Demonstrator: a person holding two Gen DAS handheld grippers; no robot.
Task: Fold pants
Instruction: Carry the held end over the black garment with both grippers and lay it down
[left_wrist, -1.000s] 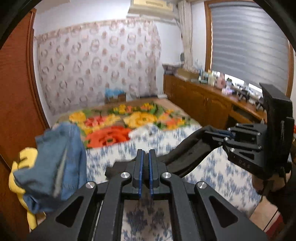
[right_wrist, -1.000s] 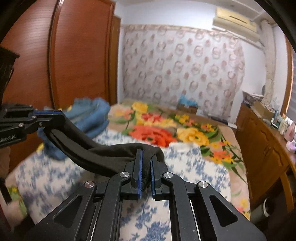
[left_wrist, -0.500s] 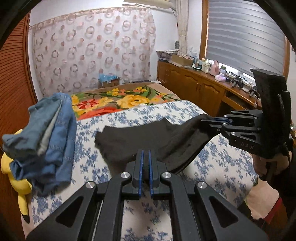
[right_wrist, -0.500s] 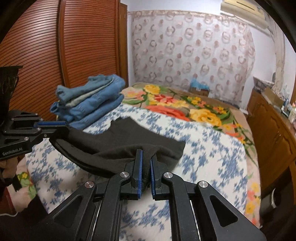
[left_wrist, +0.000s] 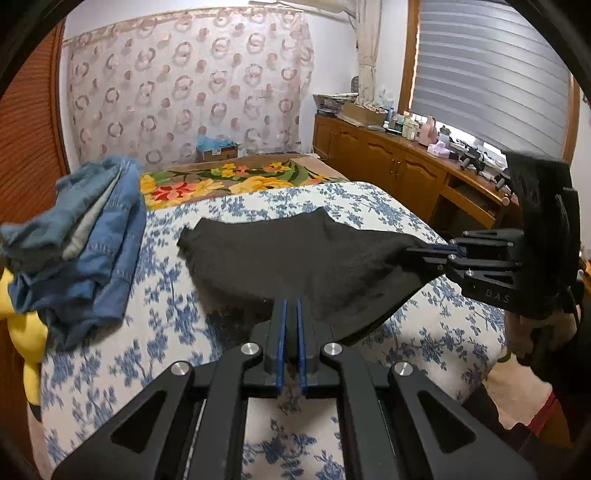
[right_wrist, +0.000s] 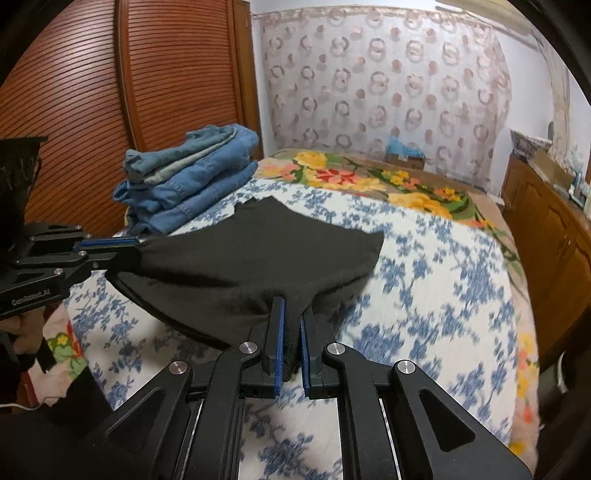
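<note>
Black knit pants (left_wrist: 295, 254), near edge lifted, far half lying on the blue-floral bed (left_wrist: 162, 332). Left hand-held gripper (left_wrist: 290, 339) clenched on one near corner; right hand-held gripper (right_wrist: 291, 343) clenched on the other. Judged step: laying the cloth flat. Best done by keeping the near edge taut and level, lowering both corners together. Half a second ago the cloth sagged bunched between the grippers; now it is spread wider. Folded blue jeans pile (right_wrist: 188, 181) beside it.
</note>
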